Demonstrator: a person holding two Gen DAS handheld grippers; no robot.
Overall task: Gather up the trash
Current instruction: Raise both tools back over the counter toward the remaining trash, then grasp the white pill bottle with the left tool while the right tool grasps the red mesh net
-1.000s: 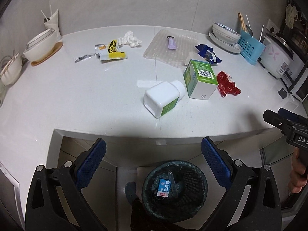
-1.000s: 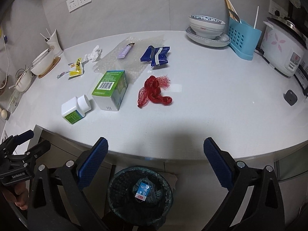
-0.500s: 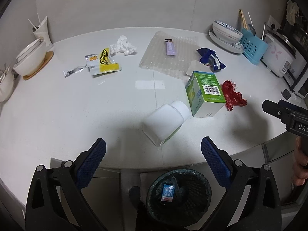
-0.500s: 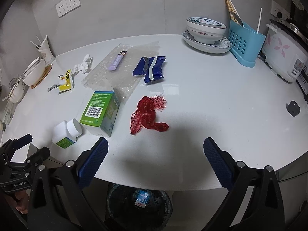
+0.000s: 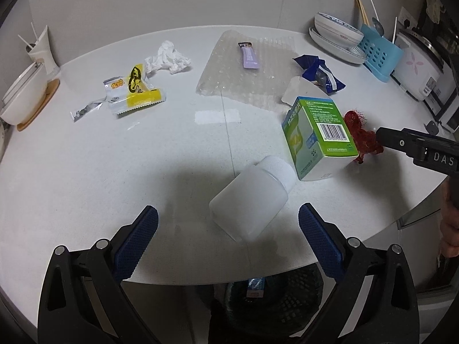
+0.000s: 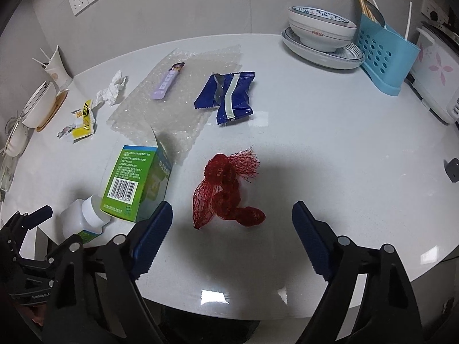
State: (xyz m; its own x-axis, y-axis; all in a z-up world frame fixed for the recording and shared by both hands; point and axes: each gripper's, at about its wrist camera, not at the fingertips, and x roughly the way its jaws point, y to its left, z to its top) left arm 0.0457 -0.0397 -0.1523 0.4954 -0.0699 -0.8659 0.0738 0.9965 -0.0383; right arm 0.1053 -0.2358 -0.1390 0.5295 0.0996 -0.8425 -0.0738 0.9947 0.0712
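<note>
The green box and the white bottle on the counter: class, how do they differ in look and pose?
The green box is printed all over, with a barcode; the white bottle is plain white from above, with a green label showing only from the right wrist view. The box has flat faces and sharp corners; the bottle is rounded, with a ribbed cap. Both lie on the white counter, side by side near its front edge.

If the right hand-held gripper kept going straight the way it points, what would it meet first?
Most likely the red mesh net, lying on the counter centred between the open right hand-held gripper's jaws, which have just been closing. Nothing is between them; depth is uncertain.
</note>
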